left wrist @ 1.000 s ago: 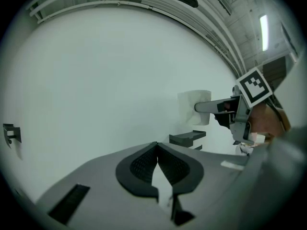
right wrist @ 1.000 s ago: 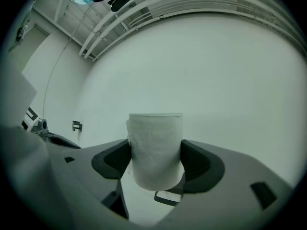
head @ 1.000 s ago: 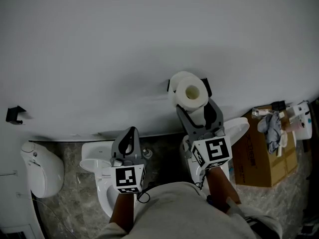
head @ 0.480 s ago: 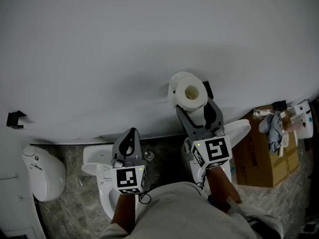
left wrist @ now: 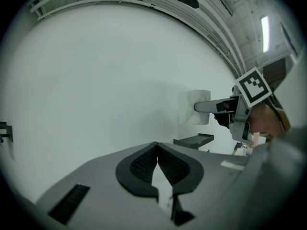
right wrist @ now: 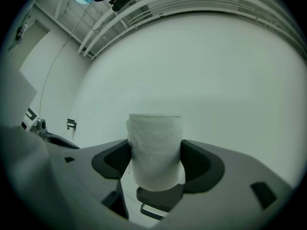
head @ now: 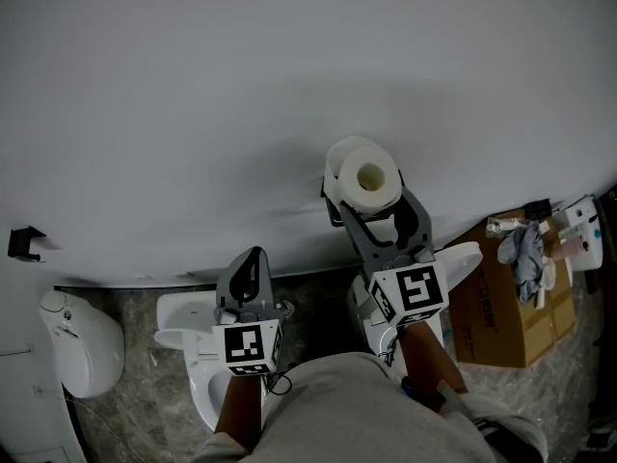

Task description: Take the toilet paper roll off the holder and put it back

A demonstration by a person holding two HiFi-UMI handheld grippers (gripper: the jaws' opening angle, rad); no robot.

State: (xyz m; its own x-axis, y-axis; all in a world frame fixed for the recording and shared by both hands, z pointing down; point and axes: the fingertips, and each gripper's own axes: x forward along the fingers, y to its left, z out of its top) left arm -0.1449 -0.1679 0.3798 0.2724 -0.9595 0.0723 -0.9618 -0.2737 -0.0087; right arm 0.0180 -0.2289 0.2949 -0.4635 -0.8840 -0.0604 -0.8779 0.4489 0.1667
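Right gripper (head: 374, 199) is clamped on the toilet paper roll (head: 364, 175), pads pressing both sides of it, jaws fairly wide because the roll fills them. In the right gripper view the roll stands upright between the jaws and blocks most of what lies behind. The roll is up against the white wall (head: 193, 114), just above the dark holder (left wrist: 194, 140). The left gripper view shows a thin gap between the roll's underside and the holder's tray, so they're apart. In the head view the holder is mostly hidden behind the roll and jaws, with only dark bits poking out at the roll's left.

Left gripper (head: 254, 257) is closed with nothing in it, tips meeting, and it is held level well to the left of the roll.

Below, a white toilet (head: 188, 340) is partly covered by the left gripper and forearm. A second toilet (head: 465, 252) is mostly hidden behind the right gripper. A cardboard box (head: 506, 312) sits at the right, and the clutter on top of it is too small to identify. A small black bracket (head: 21, 242) is on the wall at far left. The rounded white fixture (head: 82, 340) beneath the bracket is unclear.
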